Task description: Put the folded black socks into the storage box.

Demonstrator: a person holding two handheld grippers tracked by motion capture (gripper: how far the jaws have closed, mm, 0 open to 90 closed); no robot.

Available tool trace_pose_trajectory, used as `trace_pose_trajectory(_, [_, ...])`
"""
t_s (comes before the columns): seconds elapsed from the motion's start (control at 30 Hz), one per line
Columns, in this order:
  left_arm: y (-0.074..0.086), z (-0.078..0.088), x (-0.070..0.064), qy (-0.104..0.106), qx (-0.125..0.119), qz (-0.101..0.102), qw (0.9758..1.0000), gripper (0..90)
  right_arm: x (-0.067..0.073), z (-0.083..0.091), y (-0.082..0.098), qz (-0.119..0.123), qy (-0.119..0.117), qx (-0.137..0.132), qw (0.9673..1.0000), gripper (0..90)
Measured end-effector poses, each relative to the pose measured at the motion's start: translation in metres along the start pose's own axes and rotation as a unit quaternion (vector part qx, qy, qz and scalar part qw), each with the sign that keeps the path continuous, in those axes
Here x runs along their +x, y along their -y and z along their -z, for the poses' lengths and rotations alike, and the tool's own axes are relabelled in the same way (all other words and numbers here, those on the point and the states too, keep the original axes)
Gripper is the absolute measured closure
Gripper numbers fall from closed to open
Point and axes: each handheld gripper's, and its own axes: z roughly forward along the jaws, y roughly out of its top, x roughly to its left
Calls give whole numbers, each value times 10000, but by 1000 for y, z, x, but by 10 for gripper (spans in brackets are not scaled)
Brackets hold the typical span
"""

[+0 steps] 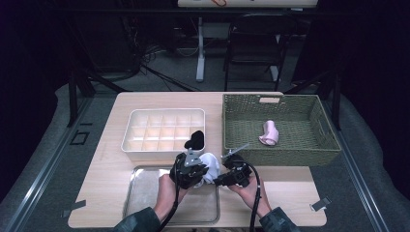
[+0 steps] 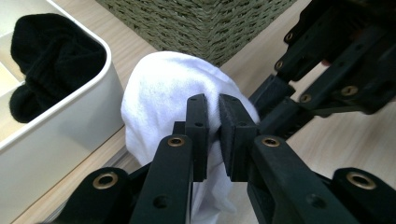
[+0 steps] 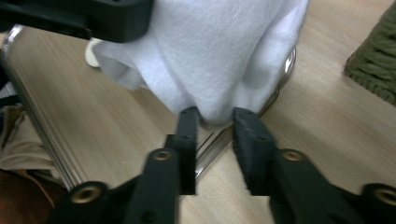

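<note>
A white sock (image 1: 211, 162) hangs bunched between my two grippers, just above the far right corner of a metal tray (image 1: 150, 193). My left gripper (image 1: 199, 167) is shut on it; in the left gripper view the jaws (image 2: 212, 105) pinch a fold of the white fabric (image 2: 168, 88). My right gripper (image 1: 225, 170) meets the sock from the right. In the right gripper view its jaws (image 3: 215, 116) stand a little apart, with the sock's lower tip (image 3: 219, 46) sitting between the fingertips.
A white divided box (image 1: 145, 145) behind the tray holds a black sock (image 1: 196, 139) in its near right corner. A green wicker basket (image 1: 290, 154) at the right holds a pink sock (image 1: 269, 133). The basket's corner (image 2: 205, 28) stands close behind the white sock.
</note>
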Motion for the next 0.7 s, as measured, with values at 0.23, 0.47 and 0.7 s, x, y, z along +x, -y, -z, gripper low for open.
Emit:
trace_pose_trajectory(0.23, [1,4,6,12,8,68,10000,820,1,2,0,-11,24,-28,10000,885])
trace_pose_trajectory(0.47, [2,11,11,-73,58,94,9999,810,-3,20,2,-91,92,-200,9997,889])
trace_pose_trajectory(0.7, [-3,3,2,15,413,-346,9985,543,6,30,-1,62,46,-376,9993,892])
